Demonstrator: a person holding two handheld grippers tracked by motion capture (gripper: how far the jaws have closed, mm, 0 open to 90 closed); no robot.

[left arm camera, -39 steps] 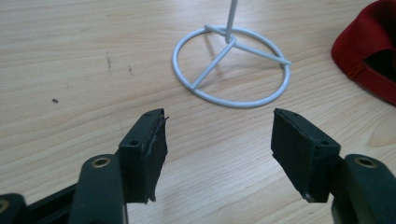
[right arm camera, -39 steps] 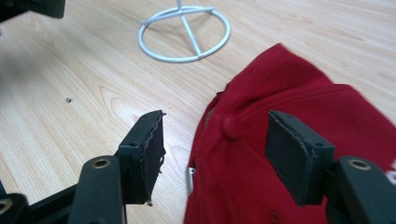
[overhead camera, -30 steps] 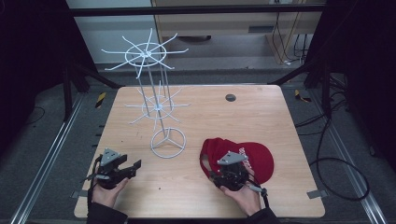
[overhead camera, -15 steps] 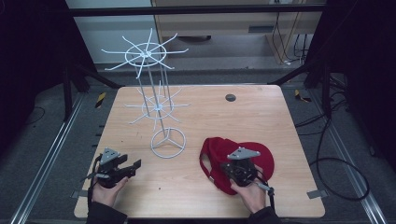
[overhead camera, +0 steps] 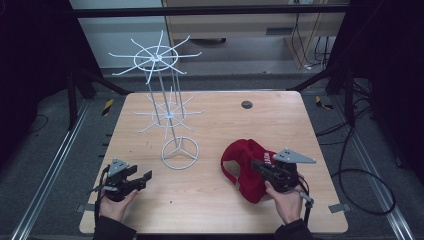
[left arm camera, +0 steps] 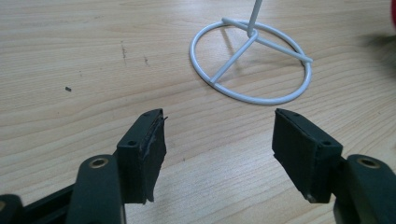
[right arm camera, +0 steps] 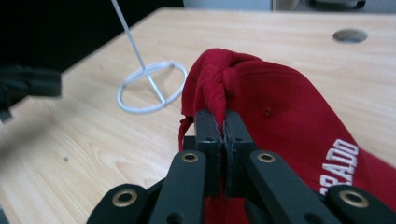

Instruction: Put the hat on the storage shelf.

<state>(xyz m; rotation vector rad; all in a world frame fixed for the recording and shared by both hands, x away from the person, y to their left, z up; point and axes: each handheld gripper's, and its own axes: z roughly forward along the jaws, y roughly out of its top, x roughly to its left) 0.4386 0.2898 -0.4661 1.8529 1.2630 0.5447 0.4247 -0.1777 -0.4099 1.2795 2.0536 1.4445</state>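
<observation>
1. High view: the right gripper (overhead camera: 261, 167) is pinching the red cap (overhead camera: 246, 162) at the near right of the table (overhead camera: 280, 115), jaws just closed on a fold of cloth.
2. The left gripper (overhead camera: 142, 176) is resting spread and empty, near left.
3. The white wire stand (overhead camera: 179, 152) is rising farther back, left of the cap, its hooks above; the right gripper is nearer it.

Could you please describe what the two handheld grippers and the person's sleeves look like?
Both the left gripper and the right gripper are black, with two flat rectangular jaws on bolted linkage arms with brass-coloured pivots. Each carries a grey three-cornered plate on top and trails a dark cable. The sleeves are dark.
</observation>
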